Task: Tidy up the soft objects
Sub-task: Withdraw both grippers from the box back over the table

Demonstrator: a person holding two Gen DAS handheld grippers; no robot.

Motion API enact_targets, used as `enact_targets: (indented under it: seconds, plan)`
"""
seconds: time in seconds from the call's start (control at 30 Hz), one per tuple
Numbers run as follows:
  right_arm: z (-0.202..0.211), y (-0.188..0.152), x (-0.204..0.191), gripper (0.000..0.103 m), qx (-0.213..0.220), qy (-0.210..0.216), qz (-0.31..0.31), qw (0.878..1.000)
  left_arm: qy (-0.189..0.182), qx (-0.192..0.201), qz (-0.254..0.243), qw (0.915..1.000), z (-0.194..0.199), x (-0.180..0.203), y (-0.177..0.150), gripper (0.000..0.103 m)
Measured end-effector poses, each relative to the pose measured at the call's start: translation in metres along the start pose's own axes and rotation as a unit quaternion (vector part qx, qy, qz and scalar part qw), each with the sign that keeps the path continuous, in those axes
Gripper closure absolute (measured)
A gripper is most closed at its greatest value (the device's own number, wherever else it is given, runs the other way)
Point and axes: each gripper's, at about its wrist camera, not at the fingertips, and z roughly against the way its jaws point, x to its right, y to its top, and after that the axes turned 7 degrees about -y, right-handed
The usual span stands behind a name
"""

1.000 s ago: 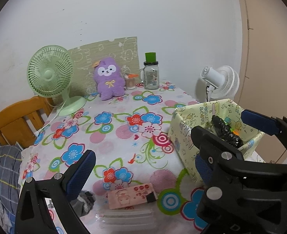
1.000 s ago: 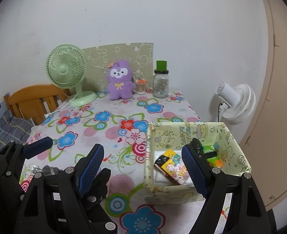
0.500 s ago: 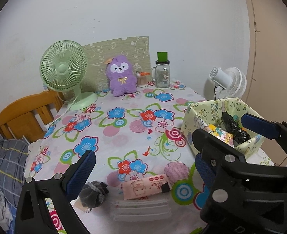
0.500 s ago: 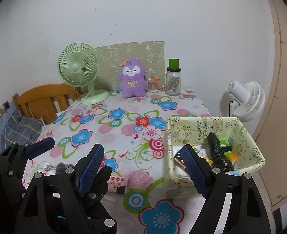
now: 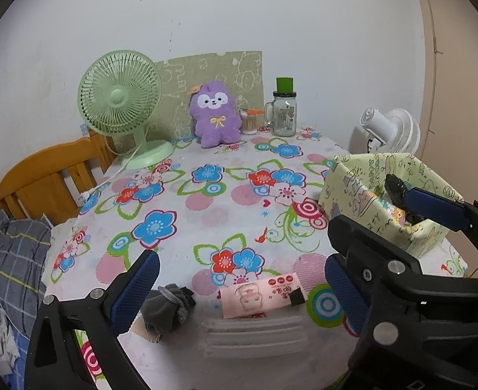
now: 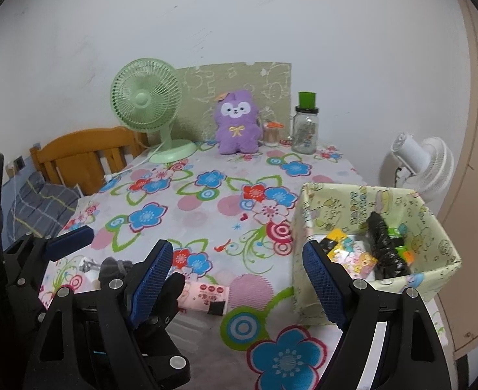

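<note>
A purple plush toy (image 5: 215, 117) sits upright at the far edge of the flowered table, also in the right wrist view (image 6: 237, 123). A grey balled sock (image 5: 165, 307) and a pink tissue pack (image 5: 261, 294) lie near the table's front edge, just ahead of my open, empty left gripper (image 5: 239, 287). A yellow patterned box (image 6: 373, 247) at the right holds several items, among them a black wrapped object (image 6: 383, 245). My right gripper (image 6: 239, 279) is open and empty, left of the box; the box also shows in the left wrist view (image 5: 385, 201).
A green desk fan (image 5: 122, 104), a glass jar with green lid (image 5: 284, 110) and a small cup (image 5: 248, 123) stand at the back. A white fan (image 5: 390, 131) is beyond the right edge. A wooden bed frame (image 5: 44, 178) is left. A clear lid (image 5: 251, 334) lies at the front.
Both grippers have pulled back and shifted left from the box. The grey sock and pink pack have come further into view. Both stay open and empty.
</note>
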Motion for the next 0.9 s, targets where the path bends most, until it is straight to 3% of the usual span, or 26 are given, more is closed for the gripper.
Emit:
enact_targets:
  seconds: [0.6, 0.9]
  plan:
    - [-0.032, -0.025, -0.013, 0.019, -0.033, 0.019, 0.016, 0.999, -0.004, -0.028, 0.021, 0.9994, -0.026, -0.022, -0.03, 0.004]
    - [-0.055, -0.036, -0.021, 0.019, -0.065, 0.032, 0.021, 0.997, 0.018, -0.054, 0.031, 0.9979, -0.042, -0.035, -0.042, 0.012]
